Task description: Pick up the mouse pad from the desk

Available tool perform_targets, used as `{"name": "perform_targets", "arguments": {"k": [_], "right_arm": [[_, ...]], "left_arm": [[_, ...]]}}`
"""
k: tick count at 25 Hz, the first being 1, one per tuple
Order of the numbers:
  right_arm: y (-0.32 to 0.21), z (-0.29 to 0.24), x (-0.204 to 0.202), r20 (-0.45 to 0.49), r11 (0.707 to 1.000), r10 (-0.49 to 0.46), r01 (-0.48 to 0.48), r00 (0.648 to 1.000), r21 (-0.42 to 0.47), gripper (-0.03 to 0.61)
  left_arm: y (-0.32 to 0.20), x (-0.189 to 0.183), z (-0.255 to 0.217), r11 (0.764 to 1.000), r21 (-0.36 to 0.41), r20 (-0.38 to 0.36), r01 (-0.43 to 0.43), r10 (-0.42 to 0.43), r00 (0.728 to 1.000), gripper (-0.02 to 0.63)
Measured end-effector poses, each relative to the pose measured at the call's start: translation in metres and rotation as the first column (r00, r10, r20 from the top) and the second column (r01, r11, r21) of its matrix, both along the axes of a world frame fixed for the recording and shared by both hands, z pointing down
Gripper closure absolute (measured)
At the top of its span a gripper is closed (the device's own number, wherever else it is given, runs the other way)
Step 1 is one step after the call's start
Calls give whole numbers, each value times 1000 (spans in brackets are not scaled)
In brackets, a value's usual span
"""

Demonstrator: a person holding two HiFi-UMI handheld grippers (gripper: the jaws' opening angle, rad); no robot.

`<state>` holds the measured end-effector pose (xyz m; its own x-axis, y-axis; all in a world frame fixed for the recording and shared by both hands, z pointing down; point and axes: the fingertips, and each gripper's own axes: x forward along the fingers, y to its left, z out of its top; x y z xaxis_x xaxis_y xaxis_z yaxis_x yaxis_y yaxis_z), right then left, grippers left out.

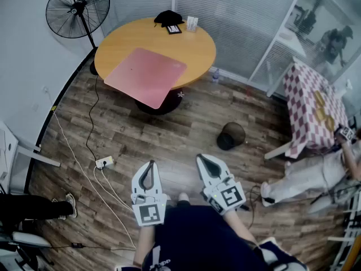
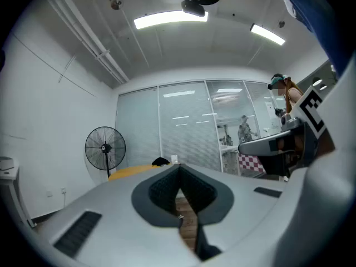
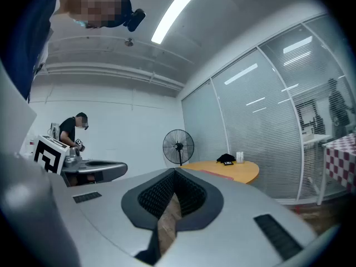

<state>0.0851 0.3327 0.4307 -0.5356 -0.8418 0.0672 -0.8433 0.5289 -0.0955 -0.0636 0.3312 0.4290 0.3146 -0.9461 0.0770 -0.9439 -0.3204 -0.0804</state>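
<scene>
The pink mouse pad (image 1: 145, 77) lies flat on the round yellow tabletop (image 1: 197, 55) at the far side of the room, and its near corner hangs out over the tabletop's edge. Behind it, at the far rim, are a black bundle (image 1: 168, 17), a small dark flat item (image 1: 174, 29) and a small white box (image 1: 192, 23), all well apart from the pad.

Both claws are held low and close to the person's body, well apart from the tabletop. The left claw (image 1: 150, 165) has its jaws closed together with nothing between them. The right claw (image 1: 203, 160) is likewise closed and empty, and only floor shows through the gap behind its tips.

Between the claws and the tabletop stretches wood-plank floor (image 1: 186, 117). A black waste basket (image 1: 231, 135) stands on it to the right. A white power strip (image 1: 104, 162) lies to the left, with cables (image 1: 73, 151) trailing across the planks towards the wall.

A black standing fan (image 1: 77, 7) stands just left of the tabletop. To the right is a table under a red-and-white checked cloth (image 1: 310, 106), and a person in light trousers (image 1: 304, 182) is near it. Another person's dark trouser leg and shoe (image 1: 62, 205) show at the left edge.

Glass partitions with blinds (image 1: 237, 16) close the room behind the tabletop. Strip lights (image 2: 169, 19) run along the ceiling.
</scene>
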Motion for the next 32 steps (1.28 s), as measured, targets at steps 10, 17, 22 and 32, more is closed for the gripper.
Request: {"name": "perform_targets", "arguments": {"k": [10,17,22,32], "right_arm": [[6,-1,7,9,999,-33,33,999,22,577],[8,7,22,15,999,-40,40,999,0,577],[-4,8,23,55,1000,-29,29,998,-2,577],[-111,7,5,53,999,-15,16,999,-28,577]], "left_arm": [[6,9,-3,1000,3,-12,12,-12,1000,612],[5,20,-4,1000,4,-7,2,-2,1000,612],[-9,16,-1,1000,-8,-5,-3,3,1000,612],[-118,-8,-2,1000,-9,3,-18,18,1000,612]]}}
